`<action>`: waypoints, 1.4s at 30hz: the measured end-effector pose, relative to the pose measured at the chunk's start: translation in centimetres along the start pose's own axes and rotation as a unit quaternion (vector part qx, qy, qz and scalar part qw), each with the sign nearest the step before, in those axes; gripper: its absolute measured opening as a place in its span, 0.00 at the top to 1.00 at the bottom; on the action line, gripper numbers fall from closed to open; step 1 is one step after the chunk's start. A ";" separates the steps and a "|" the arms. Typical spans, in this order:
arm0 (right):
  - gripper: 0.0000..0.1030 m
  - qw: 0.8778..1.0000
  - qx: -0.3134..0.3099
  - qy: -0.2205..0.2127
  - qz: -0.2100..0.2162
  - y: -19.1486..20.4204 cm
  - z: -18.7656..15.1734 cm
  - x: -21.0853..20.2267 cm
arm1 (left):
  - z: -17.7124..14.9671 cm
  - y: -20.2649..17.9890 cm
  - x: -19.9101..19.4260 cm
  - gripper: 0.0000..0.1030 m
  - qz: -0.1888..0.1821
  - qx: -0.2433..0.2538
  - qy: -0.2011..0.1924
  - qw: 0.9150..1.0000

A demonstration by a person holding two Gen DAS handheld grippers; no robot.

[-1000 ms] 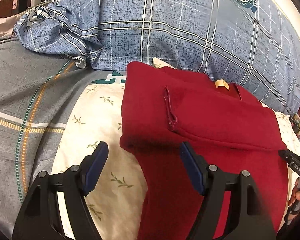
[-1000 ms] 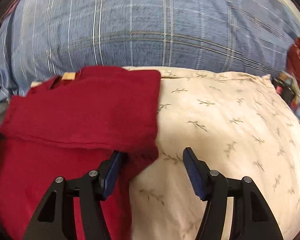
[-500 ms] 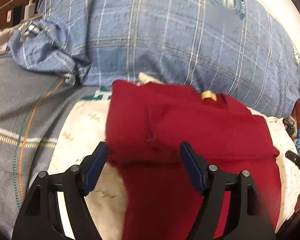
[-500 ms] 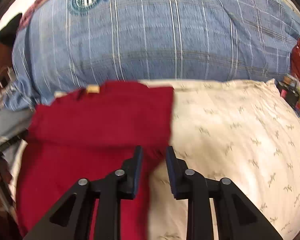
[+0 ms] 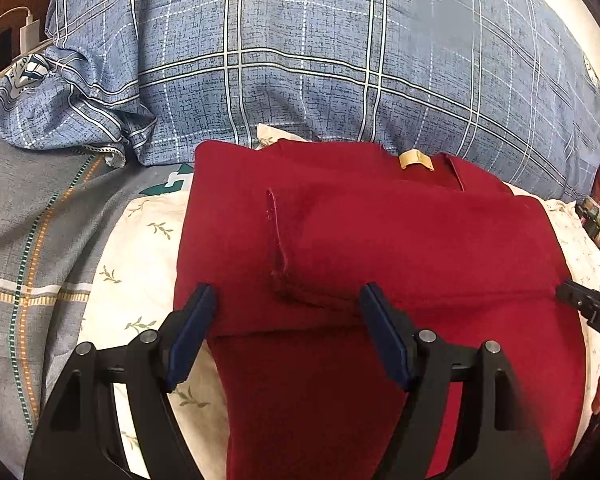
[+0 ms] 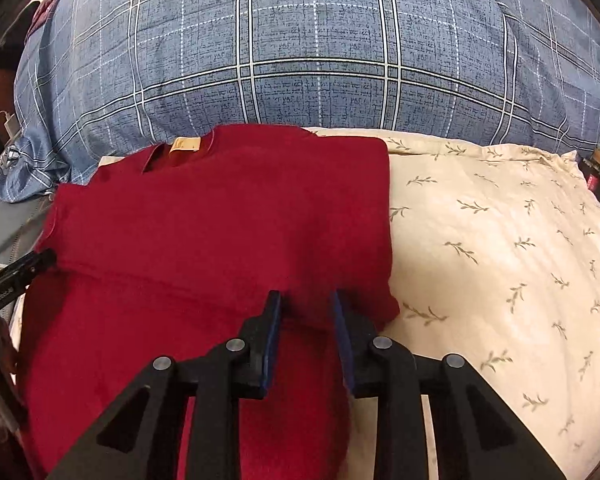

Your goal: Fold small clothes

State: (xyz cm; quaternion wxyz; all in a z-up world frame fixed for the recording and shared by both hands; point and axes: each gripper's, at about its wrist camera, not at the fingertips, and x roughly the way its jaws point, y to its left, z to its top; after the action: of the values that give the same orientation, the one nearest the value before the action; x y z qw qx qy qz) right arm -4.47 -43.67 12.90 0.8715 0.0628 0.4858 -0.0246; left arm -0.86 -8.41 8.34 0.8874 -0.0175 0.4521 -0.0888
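The red shirt (image 6: 220, 232) lies part-folded on the leaf-print pillow (image 6: 500, 240), and the right gripper (image 6: 305, 300) is closing on its near corner while the left gripper (image 5: 286, 312) gapes over the opposite edge — a one-sided pull could drag the fold askew.

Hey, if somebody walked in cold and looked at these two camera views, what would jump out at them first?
The dark red garment, partly folded, lies on a cream leaf-print pillow, with a tan neck label at its far edge. Behind it bulges a big blue plaid pillow. The right gripper is closing around the garment's near right corner, while the left gripper stands wide over its left side.
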 end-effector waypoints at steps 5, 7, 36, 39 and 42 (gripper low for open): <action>0.66 1.000 0.016 0.013 0.003 -0.9 -1.3 -1.1 | -0.7 -0.1 -1.6 0.28 -0.003 0.000 -0.002 1.000; 0.59 0.999 0.026 0.015 0.024 -1.5 -2.5 -2.1 | -1.4 -0.1 -2.7 0.28 -0.007 0.003 -0.002 1.000; 0.38 0.982 -0.023 0.123 0.143 -1.3 -17.1 -9.5 | -16.3 1.7 -12.4 0.25 -0.027 0.000 0.111 0.993; 0.37 0.976 -0.024 0.134 0.168 -1.5 -17.8 -9.9 | -17.1 1.9 -13.0 0.25 -0.038 -0.003 0.127 0.991; 0.37 0.970 -0.026 0.145 0.193 -1.4 -18.4 -9.9 | -17.7 1.7 -13.4 0.25 -0.044 0.007 0.141 0.989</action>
State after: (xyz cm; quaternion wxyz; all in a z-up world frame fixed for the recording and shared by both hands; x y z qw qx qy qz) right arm -25.35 -42.80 11.58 0.7811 0.1357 0.5865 0.1657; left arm -22.65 -3.56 8.43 0.8103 -0.0186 0.5706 -0.1320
